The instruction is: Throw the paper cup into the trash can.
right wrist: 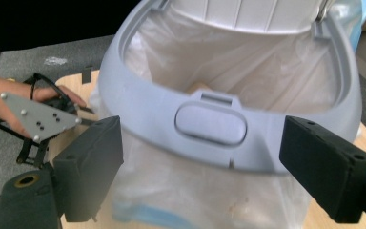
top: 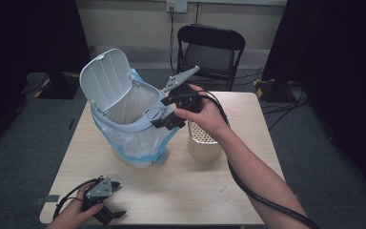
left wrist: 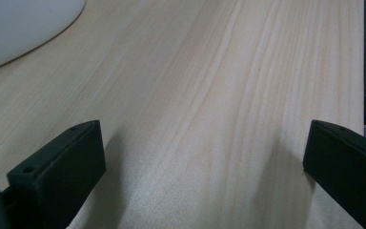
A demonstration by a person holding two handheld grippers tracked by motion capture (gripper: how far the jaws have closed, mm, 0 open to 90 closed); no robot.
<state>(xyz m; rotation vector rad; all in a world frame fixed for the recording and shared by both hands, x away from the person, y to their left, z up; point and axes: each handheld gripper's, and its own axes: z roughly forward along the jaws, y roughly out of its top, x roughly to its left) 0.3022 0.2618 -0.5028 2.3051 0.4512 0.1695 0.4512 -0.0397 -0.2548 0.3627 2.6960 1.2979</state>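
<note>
A small bin (top: 138, 138) with a clear bag liner stands on the wooden table (top: 195, 191), its white lid (top: 106, 78) swung up. My right gripper (top: 164, 110) is held at the front of the bin's grey rim (right wrist: 162, 119), its black jaws open. In the right gripper view the rim's latch button (right wrist: 210, 125) lies just ahead of my right gripper (right wrist: 209, 167), and the pads do not touch it. My left gripper (top: 119, 199) rests open near the table's front left edge. In its own view my left gripper (left wrist: 205, 167) has bare wood between its jaws.
A beige perforated cup (top: 202, 143) stands right of the bin, partly behind my right hand. A black folding chair (top: 211, 50) is beyond the table's far edge. A white rounded object (left wrist: 19, 28) shows at the top left of the left gripper view.
</note>
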